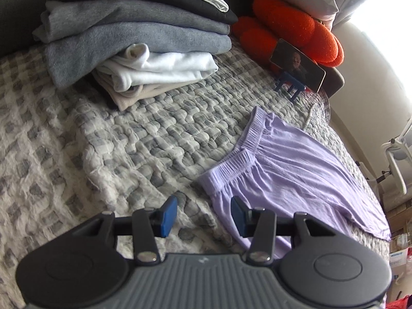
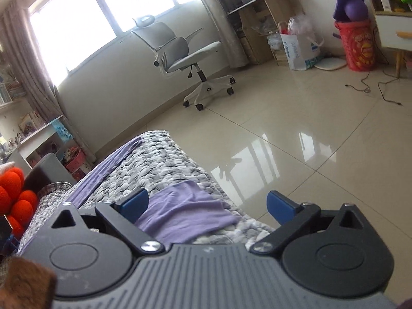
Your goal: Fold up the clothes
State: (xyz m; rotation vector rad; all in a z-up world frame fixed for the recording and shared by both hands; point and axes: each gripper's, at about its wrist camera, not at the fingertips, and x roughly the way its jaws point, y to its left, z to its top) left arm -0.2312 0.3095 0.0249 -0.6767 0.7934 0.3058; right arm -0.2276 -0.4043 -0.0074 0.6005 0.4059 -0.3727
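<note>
Lilac trousers (image 1: 291,170) with a gathered elastic waistband lie flat on the grey-and-white checked bedspread (image 1: 123,139). My left gripper (image 1: 203,215) hovers open just above the bed, beside the waistband's near corner, with nothing between its blue pads. In the right wrist view, my right gripper (image 2: 207,204) is wide open over the bed's corner. A lilac trouser leg end (image 2: 185,211) lies under it, and another lilac strip (image 2: 108,164) runs along the bedspread (image 2: 167,164) further off.
A stack of folded clothes (image 1: 134,33) in grey, black, white and beige sits at the back of the bed. Orange cushions (image 1: 291,25) and a phone (image 1: 297,64) on a blue stand lie behind the trousers. Beyond the bed are a tiled floor (image 2: 296,134), an office chair (image 2: 185,56) and a red bin (image 2: 358,46).
</note>
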